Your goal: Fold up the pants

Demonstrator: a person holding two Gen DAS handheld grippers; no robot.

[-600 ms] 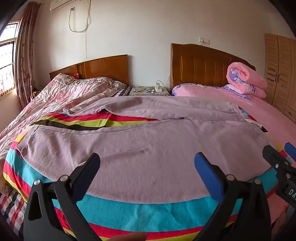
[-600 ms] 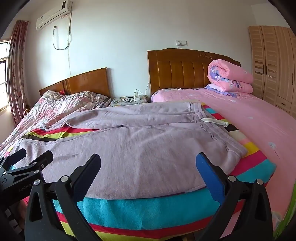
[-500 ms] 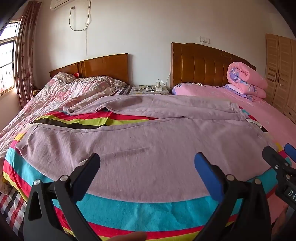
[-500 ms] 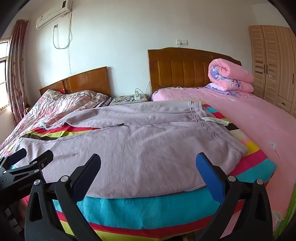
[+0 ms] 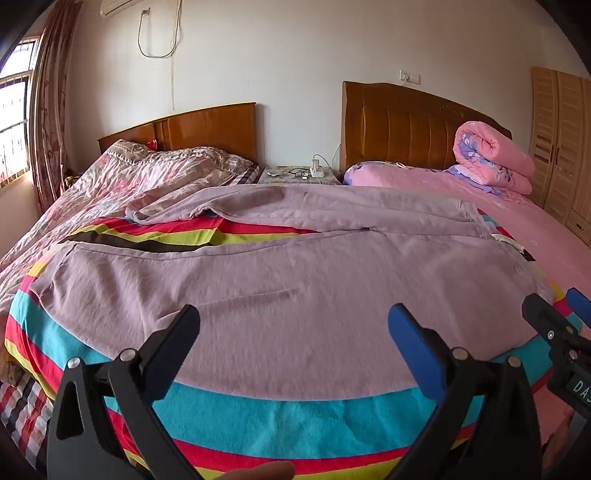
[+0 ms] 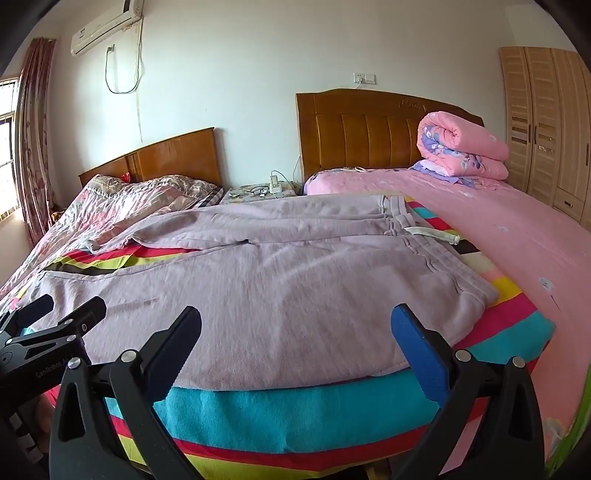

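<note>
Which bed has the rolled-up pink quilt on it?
The right bed, with the plain pink sheet and the taller headboard. The quilt sits by that headboard. The left bed has only a rumpled flowery cover.

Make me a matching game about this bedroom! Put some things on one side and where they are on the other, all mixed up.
Things:
1. pants
2. rolled quilt
3. air conditioner
4. glasses

Places:
A. high on the wall
B. on the nightstand between the beds
C. spread flat on the striped blanket
D. by the headboard of the pink bed

Pairs: 1-C, 2-D, 3-A, 4-B
</note>
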